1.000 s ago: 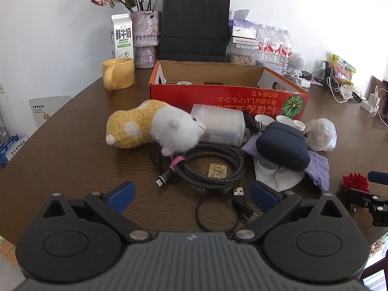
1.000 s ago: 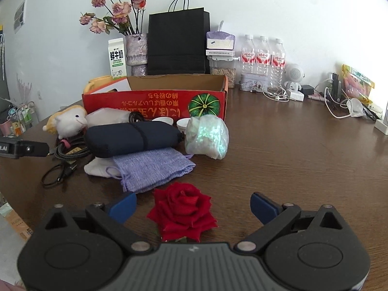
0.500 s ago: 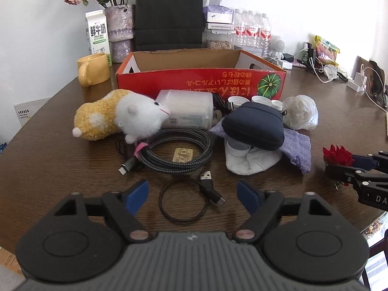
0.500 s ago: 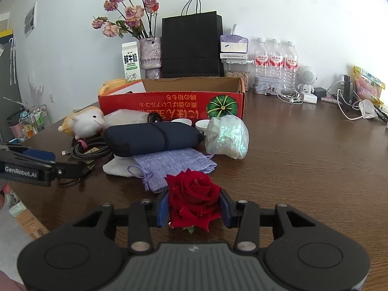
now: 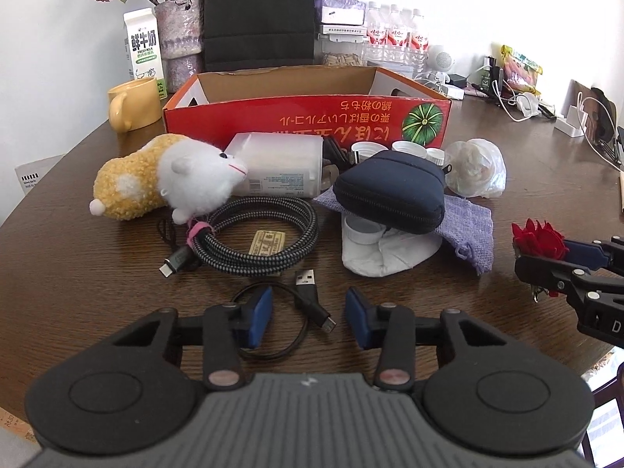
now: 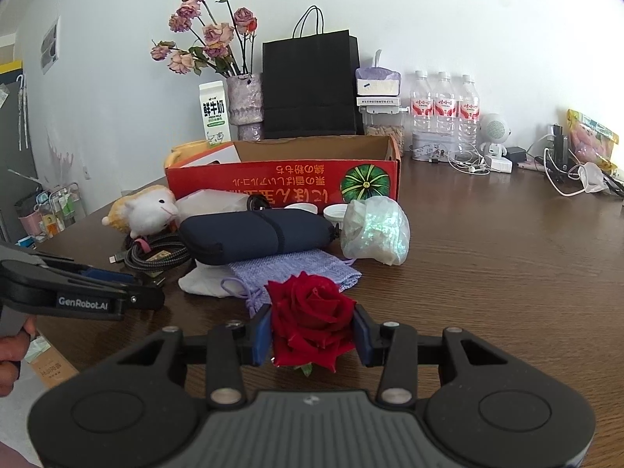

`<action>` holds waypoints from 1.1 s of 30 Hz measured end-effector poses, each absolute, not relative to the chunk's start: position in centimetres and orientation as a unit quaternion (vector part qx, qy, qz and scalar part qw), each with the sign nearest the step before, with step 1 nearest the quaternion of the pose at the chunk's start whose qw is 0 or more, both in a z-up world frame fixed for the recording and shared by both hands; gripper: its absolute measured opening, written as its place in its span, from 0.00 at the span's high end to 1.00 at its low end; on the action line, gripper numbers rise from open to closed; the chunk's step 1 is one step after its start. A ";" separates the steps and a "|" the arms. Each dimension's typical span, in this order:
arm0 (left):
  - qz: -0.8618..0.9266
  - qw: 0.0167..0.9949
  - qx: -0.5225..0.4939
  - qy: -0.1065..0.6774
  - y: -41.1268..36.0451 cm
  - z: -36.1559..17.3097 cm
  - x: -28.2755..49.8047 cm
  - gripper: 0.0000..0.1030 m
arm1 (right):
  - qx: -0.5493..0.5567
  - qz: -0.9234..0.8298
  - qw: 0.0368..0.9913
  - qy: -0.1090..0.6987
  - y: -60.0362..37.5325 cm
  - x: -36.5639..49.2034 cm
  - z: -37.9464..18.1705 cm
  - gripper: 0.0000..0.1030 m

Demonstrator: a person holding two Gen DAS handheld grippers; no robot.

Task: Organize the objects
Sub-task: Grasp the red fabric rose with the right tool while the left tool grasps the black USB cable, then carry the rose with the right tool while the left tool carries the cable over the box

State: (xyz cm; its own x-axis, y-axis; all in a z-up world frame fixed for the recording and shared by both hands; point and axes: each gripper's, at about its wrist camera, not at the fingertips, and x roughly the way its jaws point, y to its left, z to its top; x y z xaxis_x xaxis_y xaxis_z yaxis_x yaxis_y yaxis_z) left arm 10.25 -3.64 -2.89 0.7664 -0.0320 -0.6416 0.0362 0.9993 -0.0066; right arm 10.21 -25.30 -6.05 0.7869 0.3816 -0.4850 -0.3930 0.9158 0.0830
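Observation:
A thin black USB cable (image 5: 308,304) lies looped on the brown table (image 5: 78,273), its plug between the blue pads of my left gripper (image 5: 308,312). The jaws are closing and the pads stand clear of the cable. My right gripper (image 6: 312,331) is shut on a red rose (image 6: 312,308), just above the table's near edge. In the left wrist view the rose (image 5: 540,240) and the right gripper (image 5: 565,269) show at the far right. An open red cardboard box (image 5: 304,117) stands behind the clutter.
Ahead lie a plush toy (image 5: 167,183), a coiled braided cable (image 5: 265,230), a white container (image 5: 280,167), a dark pouch (image 5: 390,199) on a purple cloth bag (image 5: 468,222), a white mask (image 5: 382,253) and a crumpled plastic bag (image 5: 475,175). A yellow mug (image 5: 132,105), milk carton (image 5: 142,48) and black paper bag (image 5: 259,15) stand behind.
My left gripper came forward and down over the thin cable while its jaws narrowed. The right gripper went from open around the rose to shut on it and has lifted slightly.

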 end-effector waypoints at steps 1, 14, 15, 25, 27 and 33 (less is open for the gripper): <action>-0.018 0.941 0.002 0.339 -3.6 -2.9 10.2 0.58 | -0.008 0.206 0.945 0.254 -25.3 10.2 -6.0 0.60; -0.022 0.945 0.012 0.326 -4.3 -3.1 9.6 0.87 | 0.003 0.214 0.945 0.249 -24.9 9.7 -5.9 0.60; -0.024 0.945 0.009 0.325 -4.2 -3.1 9.5 0.87 | 0.003 0.214 0.945 0.248 -24.9 9.6 -5.9 0.60; -0.029 0.957 0.002 0.289 -3.0 -1.3 7.5 0.87 | 0.001 0.216 0.946 0.241 -24.7 9.5 -5.4 0.60; -0.028 0.960 0.002 0.279 -2.8 -0.8 7.3 0.87 | -0.001 0.219 0.947 0.235 -24.4 9.5 -5.0 0.60; -0.027 0.966 0.001 0.256 -2.3 0.7 7.7 0.87 | -0.009 0.223 0.951 0.214 -23.5 10.4 -3.2 0.60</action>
